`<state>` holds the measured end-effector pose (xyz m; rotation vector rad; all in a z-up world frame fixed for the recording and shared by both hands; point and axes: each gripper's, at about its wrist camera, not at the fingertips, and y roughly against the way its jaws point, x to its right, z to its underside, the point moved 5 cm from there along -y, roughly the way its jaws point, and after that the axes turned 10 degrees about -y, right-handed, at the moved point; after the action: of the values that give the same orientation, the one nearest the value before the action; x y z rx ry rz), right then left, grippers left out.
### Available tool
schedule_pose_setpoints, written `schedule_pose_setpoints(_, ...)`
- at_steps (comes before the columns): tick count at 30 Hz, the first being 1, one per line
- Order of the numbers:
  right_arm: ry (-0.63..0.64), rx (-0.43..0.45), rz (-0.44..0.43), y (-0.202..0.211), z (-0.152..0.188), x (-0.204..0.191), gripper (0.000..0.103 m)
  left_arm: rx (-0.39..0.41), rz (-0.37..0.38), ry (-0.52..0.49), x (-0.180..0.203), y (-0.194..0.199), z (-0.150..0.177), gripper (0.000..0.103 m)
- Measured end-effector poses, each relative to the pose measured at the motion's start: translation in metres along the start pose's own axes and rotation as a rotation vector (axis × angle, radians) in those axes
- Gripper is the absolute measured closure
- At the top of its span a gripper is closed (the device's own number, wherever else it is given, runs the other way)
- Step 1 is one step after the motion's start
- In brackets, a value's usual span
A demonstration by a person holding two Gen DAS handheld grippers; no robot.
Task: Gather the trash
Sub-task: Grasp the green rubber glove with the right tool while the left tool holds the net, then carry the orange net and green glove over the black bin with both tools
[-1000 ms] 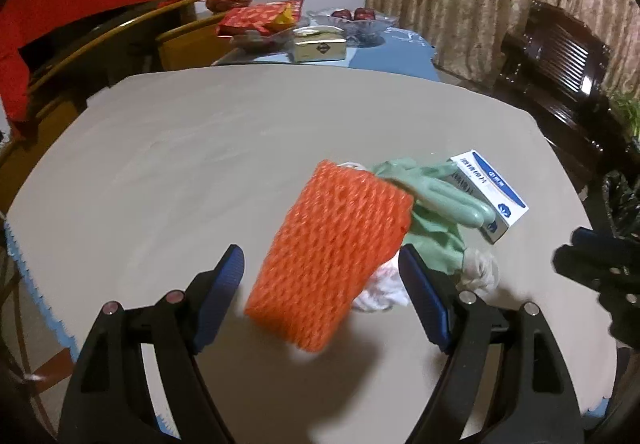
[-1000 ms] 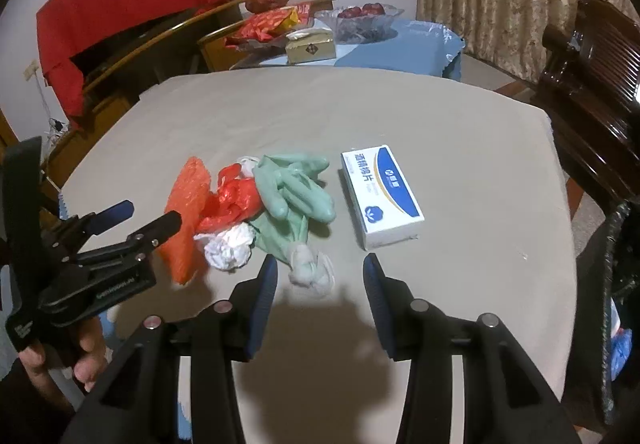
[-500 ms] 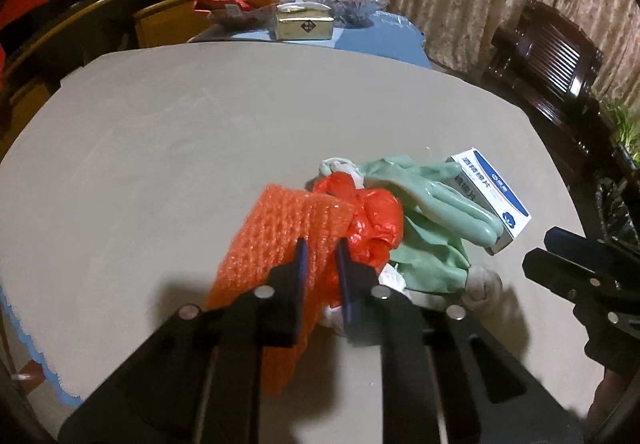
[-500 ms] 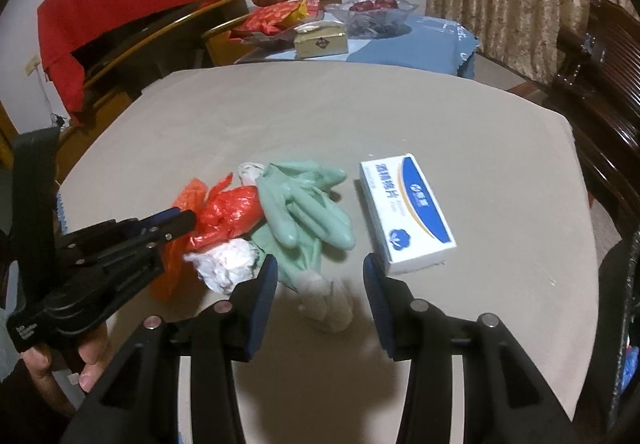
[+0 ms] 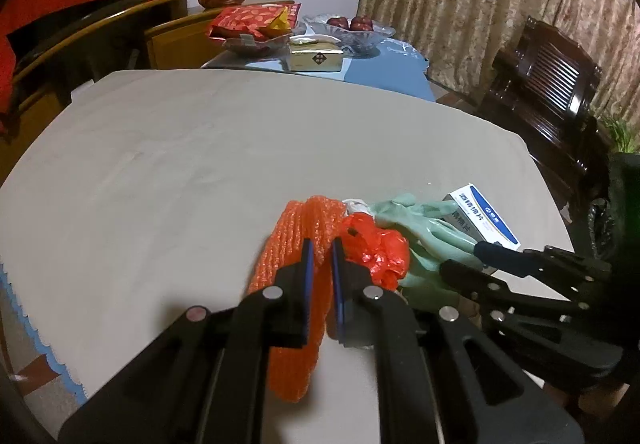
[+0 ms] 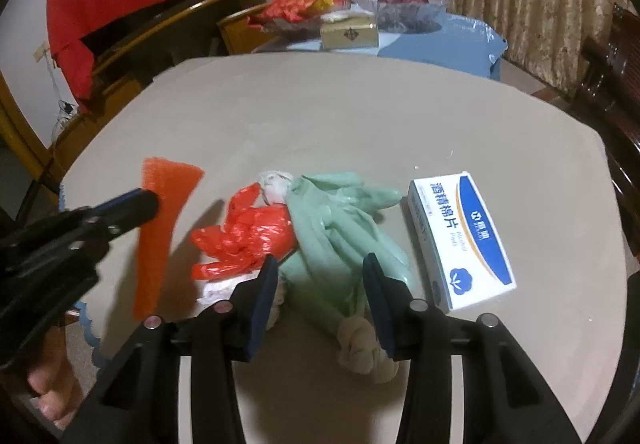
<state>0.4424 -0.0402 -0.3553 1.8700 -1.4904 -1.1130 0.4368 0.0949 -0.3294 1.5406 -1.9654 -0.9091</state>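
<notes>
Jaws of left gripper (image 5: pixel 320 264) pinch foam net (image 5: pixel 292 324).

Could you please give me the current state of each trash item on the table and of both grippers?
Orange foam net: pinched, lifted.
Left gripper: shut on the net.
Right gripper: closing, straddling the glove, pads not touching it.
Green glove: lying crumpled on the table.
Red plastic bag: crumpled, on the table.
White box: closed, lying flat.
Knotted sock: tied, on the table.
</notes>
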Motion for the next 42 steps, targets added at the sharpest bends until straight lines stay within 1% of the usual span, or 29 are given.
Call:
schedule_pose_setpoints(1, -0.001, -0.008, -0.001, -0.003, 0.000, 0.001, 0.076, -0.003, -0.003, 0.000, 0.000, -0.001, 0.001, 0.095)
schedule_pose_setpoints(2, -0.002, -0.017, -0.005, -0.005, 0.001, 0.003, 0.082, -0.005, -0.005, -0.001, -0.001, -0.003, 0.000, 0.095)
schedule_pose_setpoints(4, -0.001, -0.018, -0.006, -0.003, 0.001, 0.004, 0.089, -0.011, -0.009, -0.008, 0.000, -0.005, 0.002, 0.095)
schedule_pose_setpoints(7, 0.008, -0.004, -0.010, 0.003, 0.000, 0.003, 0.094, -0.019, -0.019, -0.014, 0.002, -0.007, 0.004, 0.095)
schedule_pose_setpoints(11, 0.009, 0.008, -0.023, 0.013, -0.005, 0.002, 0.096, -0.011, -0.028, -0.018, 0.001, 0.001, 0.002, 0.095)
schedule_pose_setpoints(14, 0.007, 0.029, -0.040, 0.028, -0.010, 0.001, 0.097, 0.002, -0.039, -0.028, 0.002, 0.011, -0.001, 0.095)
schedule_pose_setpoints(20, 0.000, 0.082, -0.068, 0.067, -0.030, 0.000, 0.098, 0.027, -0.048, -0.038, 0.004, 0.034, -0.007, 0.095)
schedule_pose_setpoints(25, -0.004, 0.133, -0.080, 0.106, -0.042, 0.002, 0.098, 0.044, -0.049, -0.051, 0.013, 0.054, -0.009, 0.095)
schedule_pose_setpoints(33, -0.035, 0.160, -0.076, 0.149, -0.037, 0.021, 0.098, 0.055, -0.044, -0.070, 0.032, 0.079, -0.008, 0.095)
schedule_pose_setpoints(42, -0.088, 0.178, -0.056, 0.187, -0.024, 0.053, 0.098, 0.040, -0.024, -0.102, 0.069, 0.098, 0.001, 0.095)
